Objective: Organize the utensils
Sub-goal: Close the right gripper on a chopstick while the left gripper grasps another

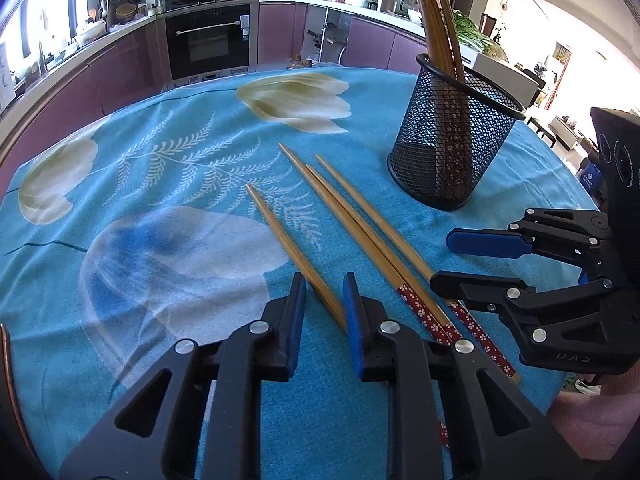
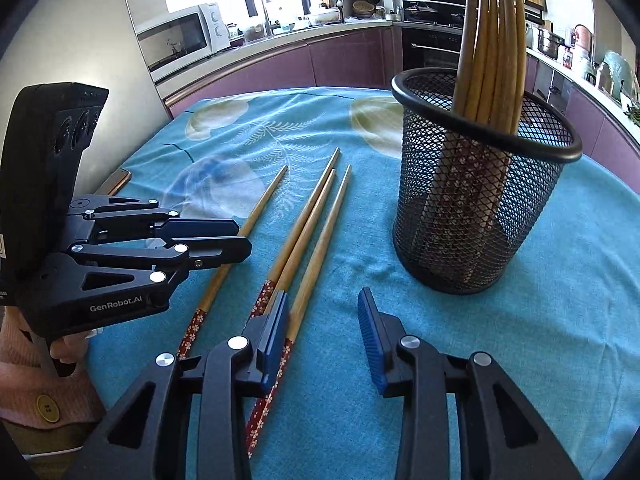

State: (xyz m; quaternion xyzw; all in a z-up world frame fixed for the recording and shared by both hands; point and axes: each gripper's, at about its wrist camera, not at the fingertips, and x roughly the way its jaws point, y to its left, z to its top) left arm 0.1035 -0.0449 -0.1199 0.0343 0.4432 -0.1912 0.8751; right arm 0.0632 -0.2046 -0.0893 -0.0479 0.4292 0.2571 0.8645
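Observation:
Four wooden chopsticks with red flowered ends lie side by side on the blue tablecloth [image 1: 160, 184]. My left gripper [image 1: 325, 300] is open low over the cloth, straddling the leftmost chopstick [image 1: 280, 228], which runs close to the right finger; the pads do not press on it. My right gripper [image 2: 324, 332] is open over the other three chopsticks [image 2: 316, 220], its left finger lying across their flowered ends. Each gripper shows in the other's view: the right gripper [image 1: 442, 260] and the left gripper [image 2: 244, 236]. The black mesh holder [image 1: 448, 152] [image 2: 472, 208] stands upright with several chopsticks in it.
The mesh holder stands beyond the right gripper, near the table's right edge. A thin copper-coloured object [image 2: 118, 182] lies at the table's left edge. A pink sleeve [image 2: 24, 360] holds the left gripper. Purple kitchen cabinets and an oven [image 1: 208, 40] line the room beyond the table.

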